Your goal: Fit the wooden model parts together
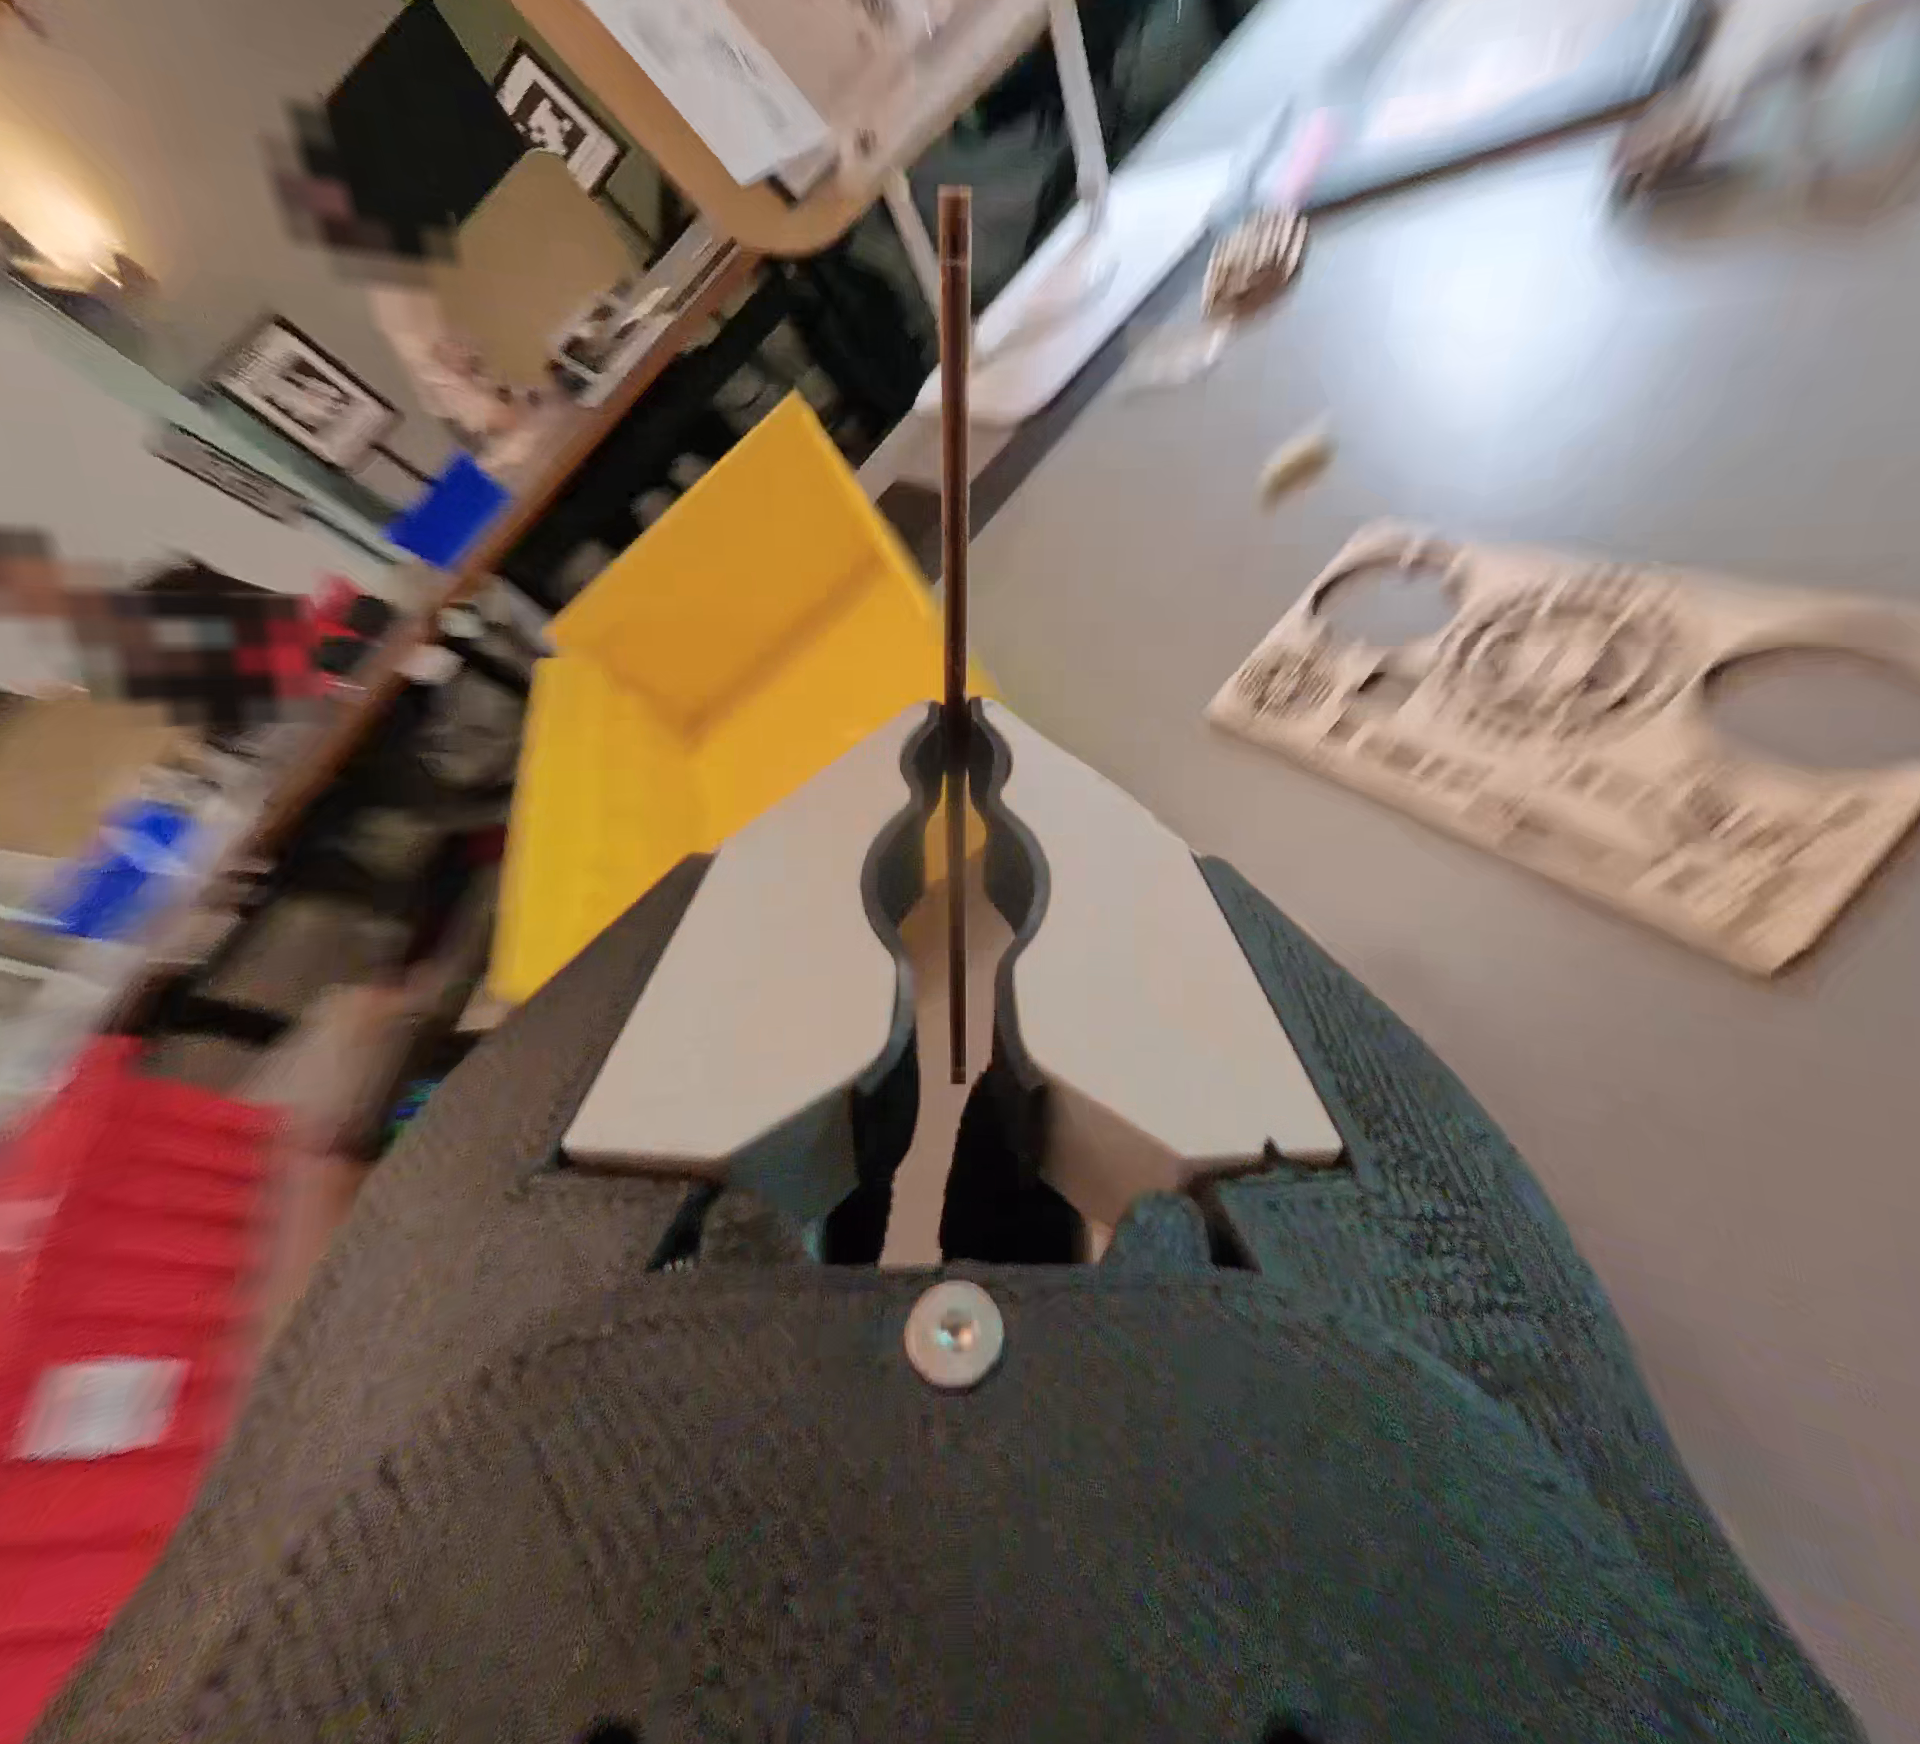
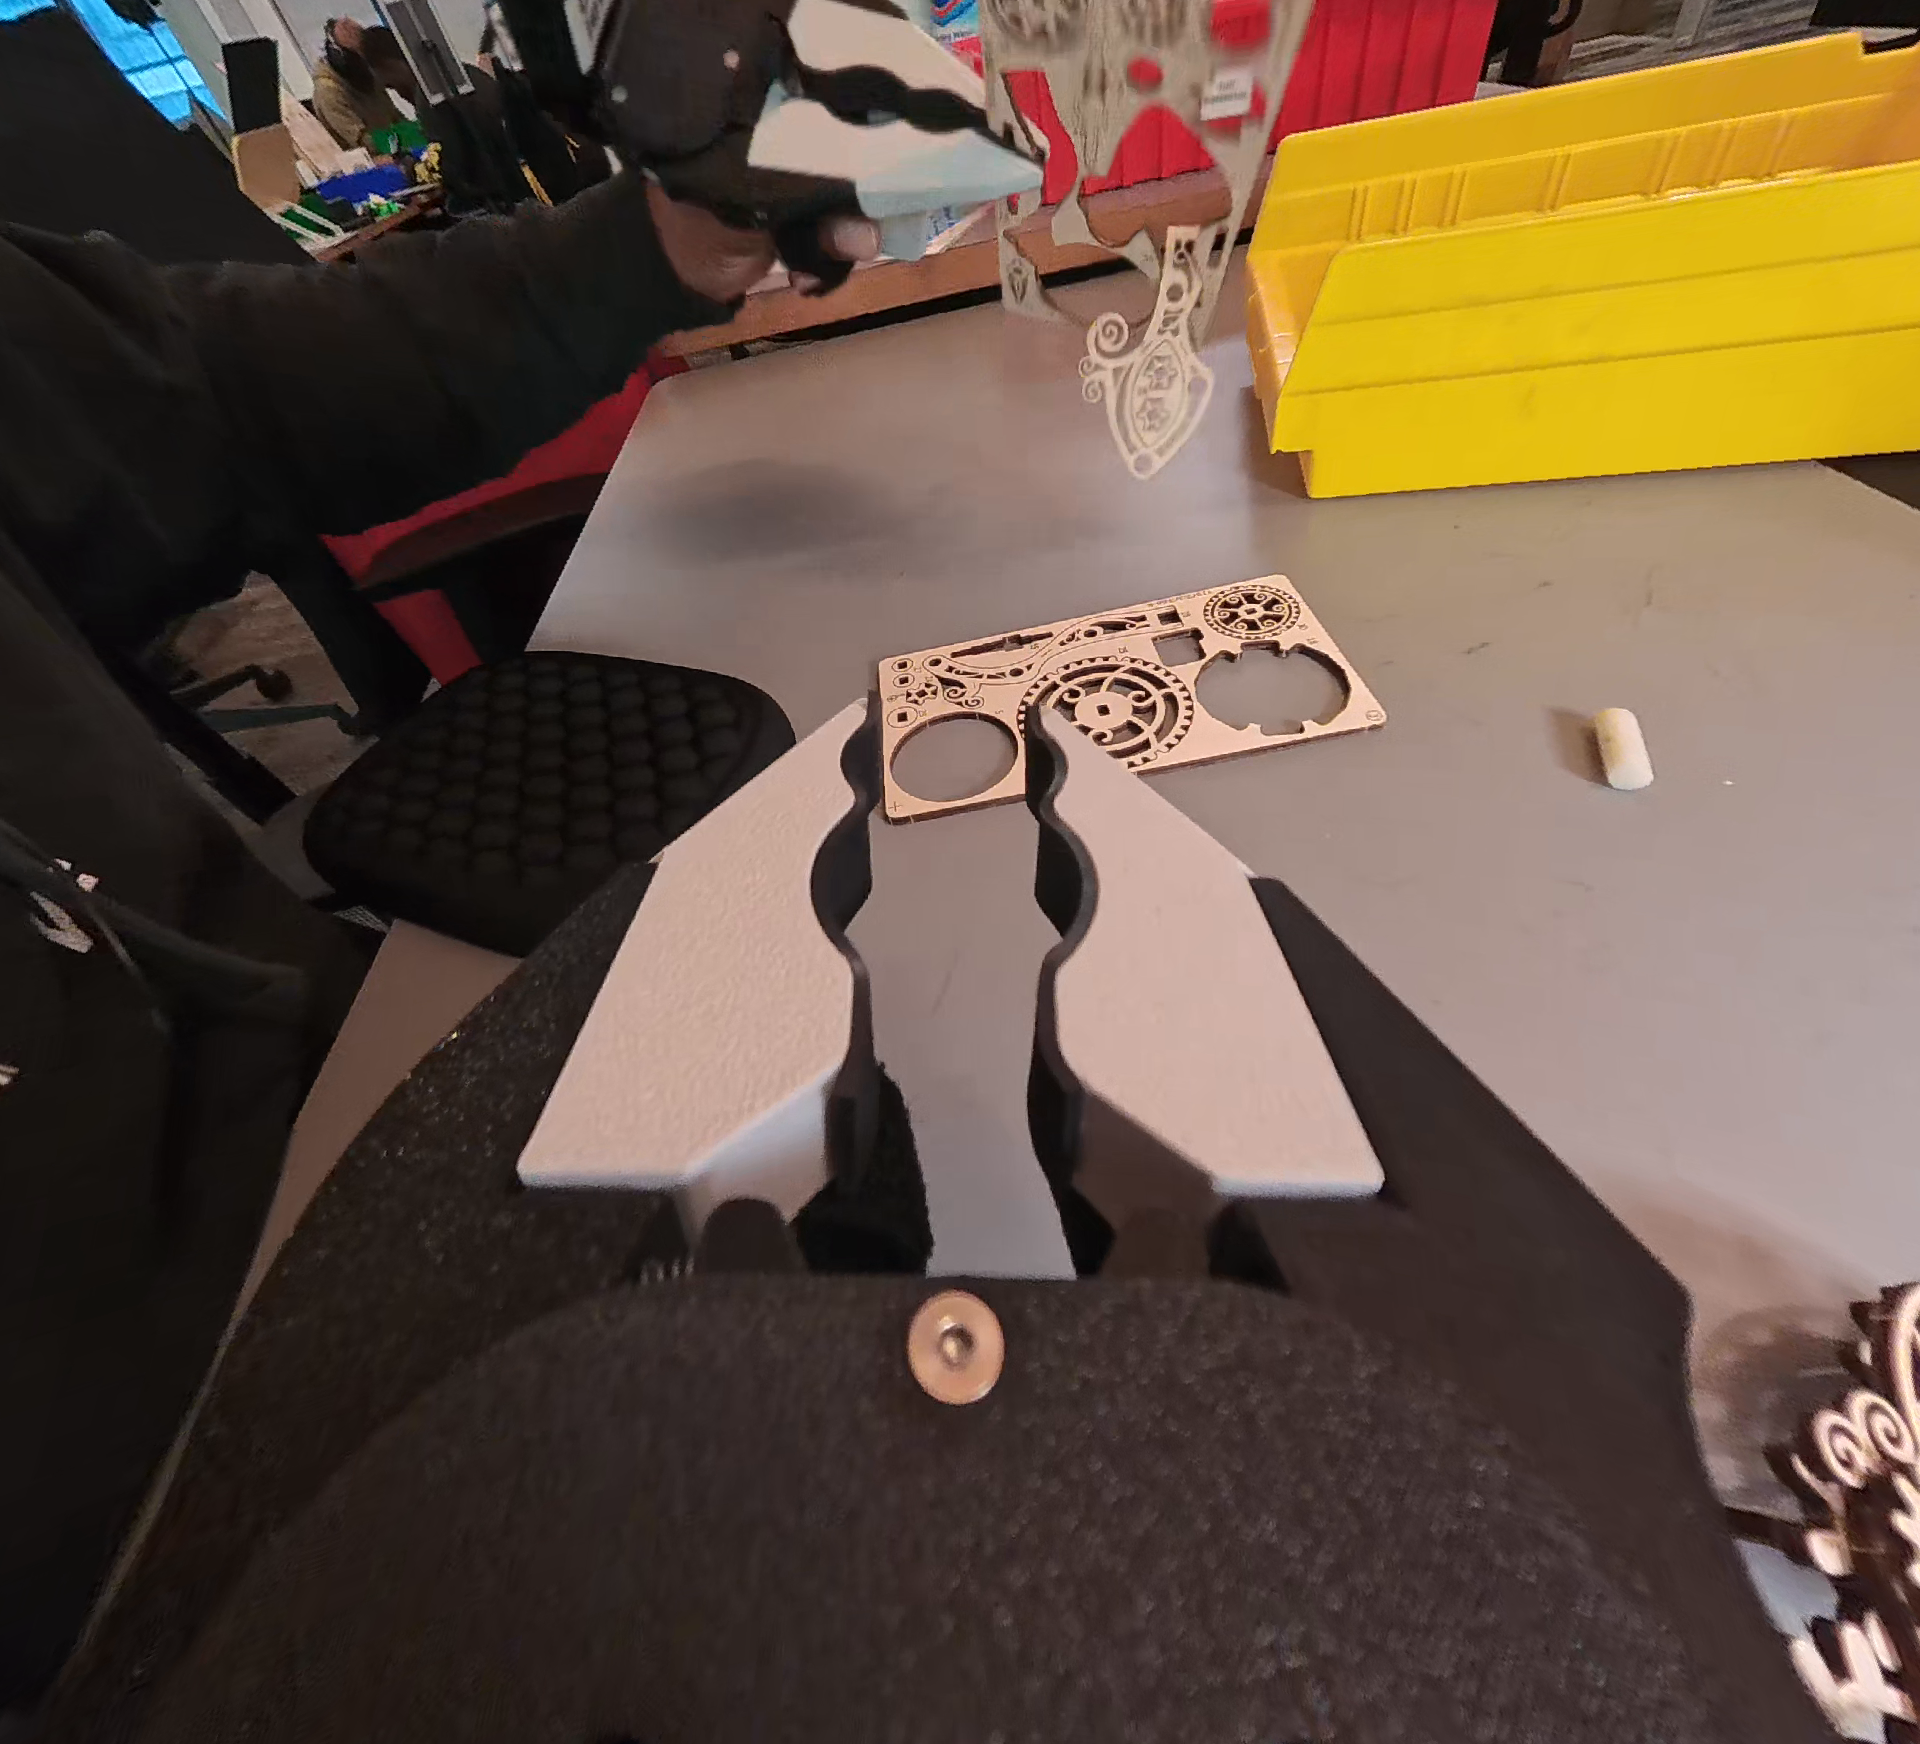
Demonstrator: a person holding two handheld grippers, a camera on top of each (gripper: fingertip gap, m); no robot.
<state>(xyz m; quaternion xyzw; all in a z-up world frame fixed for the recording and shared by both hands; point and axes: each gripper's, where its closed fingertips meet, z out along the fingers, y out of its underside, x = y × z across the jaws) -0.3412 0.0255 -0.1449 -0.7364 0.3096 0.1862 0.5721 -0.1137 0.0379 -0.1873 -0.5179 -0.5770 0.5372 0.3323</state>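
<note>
Left tongs hold a wooden sheet in the air; right tongs wait spread over the surface.

The left tongs (image 1: 954, 728) are pinching a thin wooden sheet (image 1: 954, 468) by one edge, well above the grey surface (image 2: 1455, 946). In the left wrist view it shows edge-on, long axis running straight out from the tips; the right wrist view shows it hanging broad face on, a scrolled part at its lower end pointing down. Just past the spread, empty right tongs (image 2: 948, 723), a second sheet (image 2: 1132, 692) lies flat, long axis left to right. A yellow bin (image 2: 1600, 292) stands far right. Parts look not yet joined; next, the right tongs likely must pinch the scrolled part.
</note>
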